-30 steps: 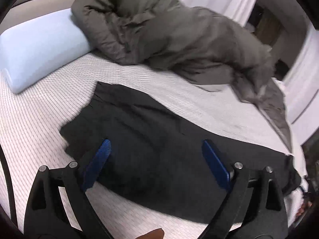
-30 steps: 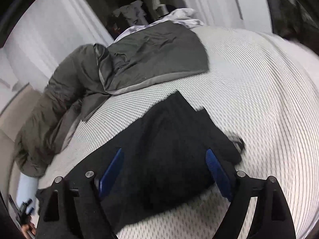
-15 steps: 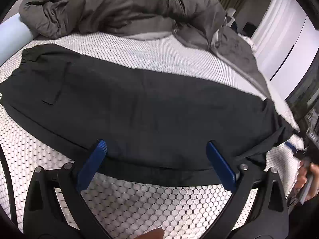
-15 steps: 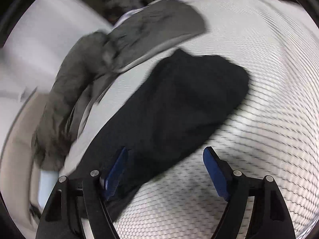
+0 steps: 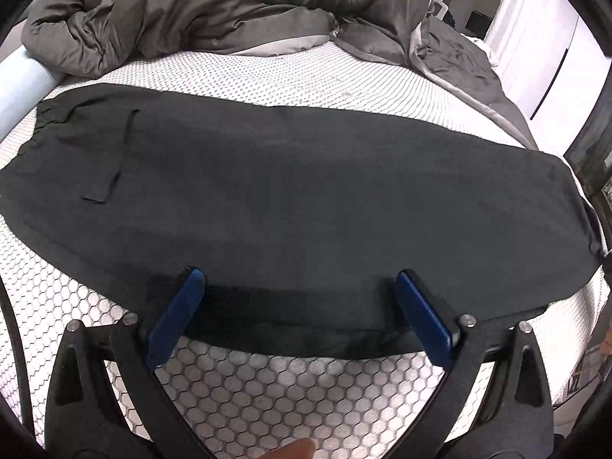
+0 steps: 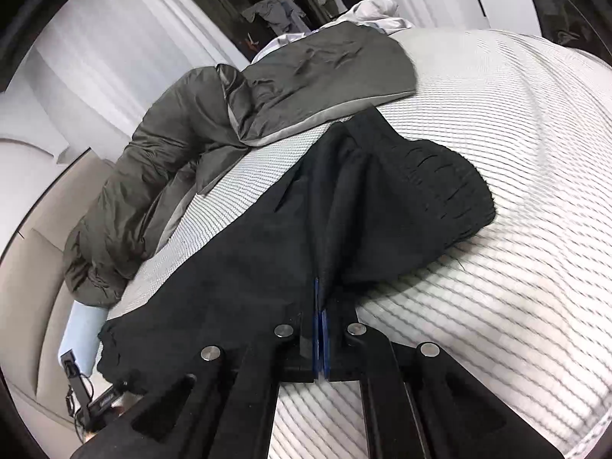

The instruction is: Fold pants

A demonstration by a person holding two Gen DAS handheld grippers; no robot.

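Jaws: our right gripper [image 6: 320,308] is clamped on a pinch of the long black fabric pants [image 5: 290,199], ready to lift for the fold; left gripper [image 5: 302,306] gapes wide, empty, straddling their near edge on the white honeycomb-textured bed [image 5: 267,390].

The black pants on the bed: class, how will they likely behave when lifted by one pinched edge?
The black pants will probably drape limply: fabric already bunches into folds where the right gripper pinches it. They likely sag between grip points, since they lie long and flat across the mattress. They seem light.
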